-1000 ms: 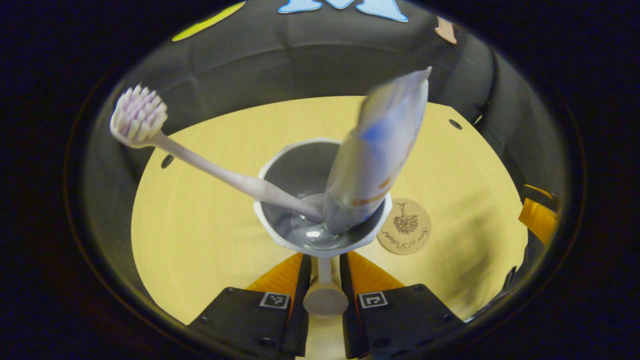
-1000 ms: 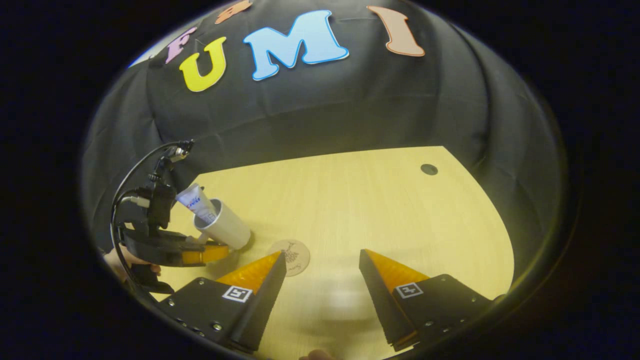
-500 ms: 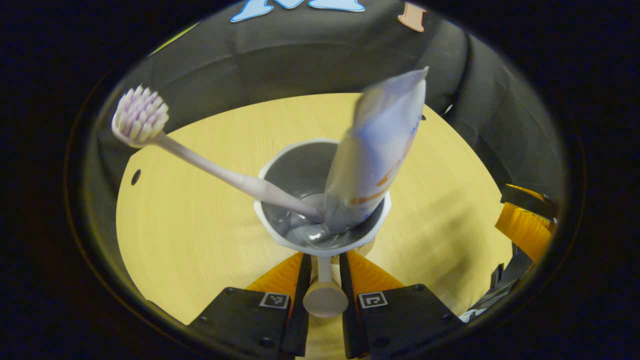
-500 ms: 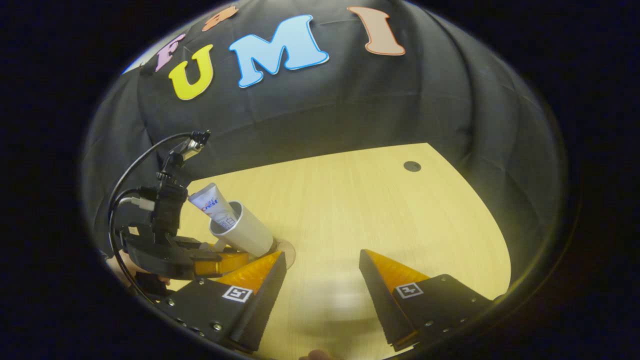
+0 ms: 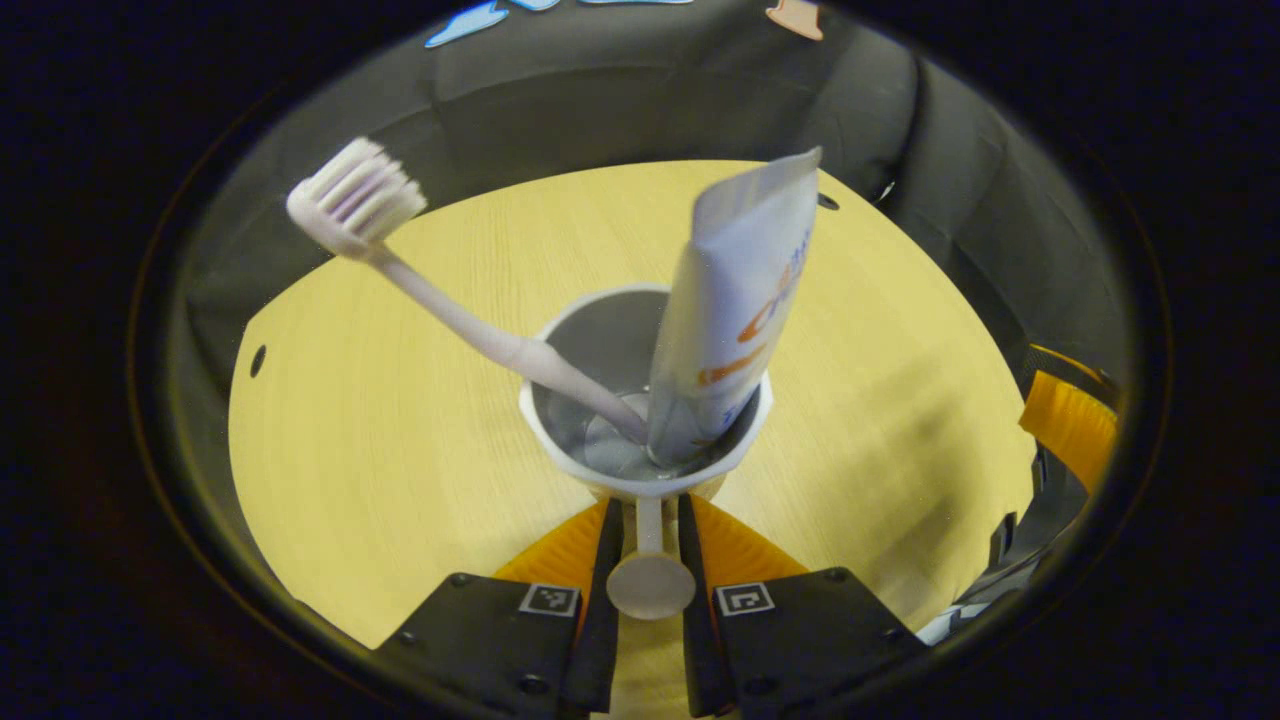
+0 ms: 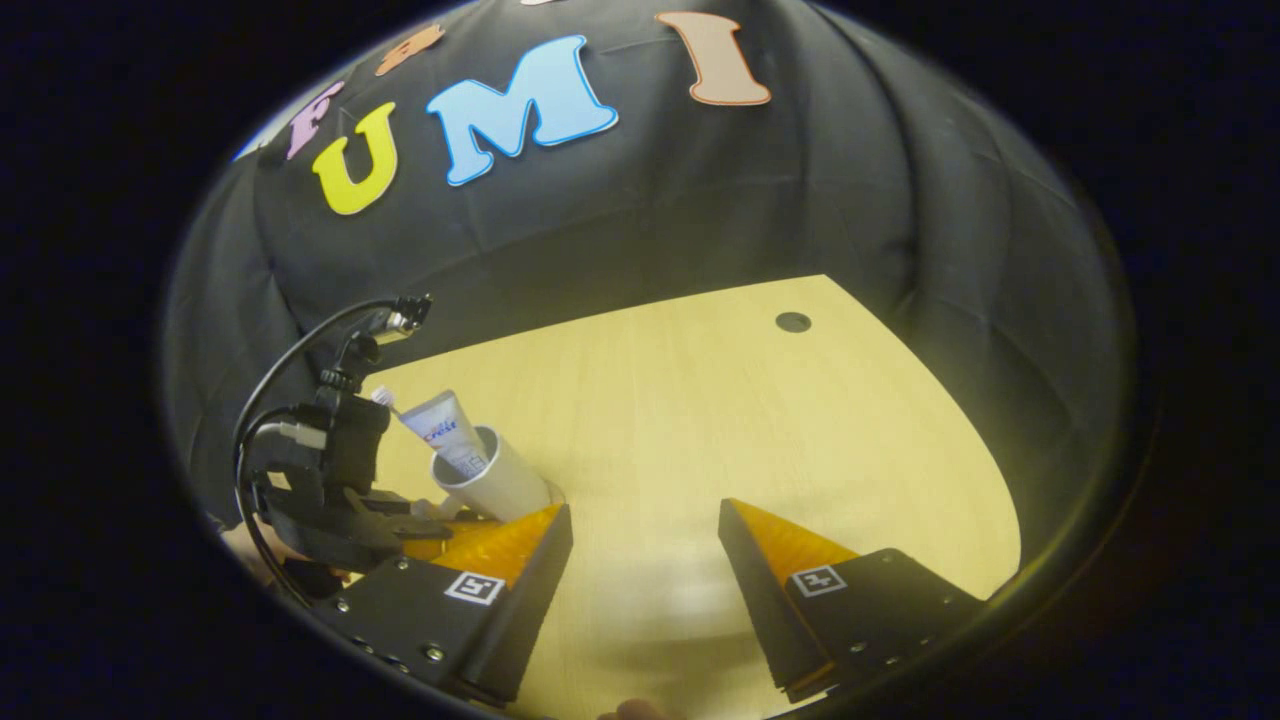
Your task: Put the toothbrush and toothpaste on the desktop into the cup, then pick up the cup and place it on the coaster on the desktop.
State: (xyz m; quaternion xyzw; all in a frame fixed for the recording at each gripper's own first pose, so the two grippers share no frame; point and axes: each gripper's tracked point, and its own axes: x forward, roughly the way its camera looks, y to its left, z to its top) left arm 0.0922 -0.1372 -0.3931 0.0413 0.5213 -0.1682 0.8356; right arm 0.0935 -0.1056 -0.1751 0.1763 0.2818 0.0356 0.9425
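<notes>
Cup (image 5: 645,400) — handle pinched by left gripper (image 5: 648,545), brush (image 5: 470,320) and paste (image 5: 740,300) inside; coaster hidden, likely under cup. Right gripper (image 6: 645,560) spread, beside cup.

I see a pale wooden table (image 6: 760,420) with fine grain running away from me and a rounded far edge. A small dark hole (image 6: 793,322) sits near its far right corner. Black cloth (image 6: 800,200), creased in soft folds, hangs close behind. Warm light falls on the tabletop.
</notes>
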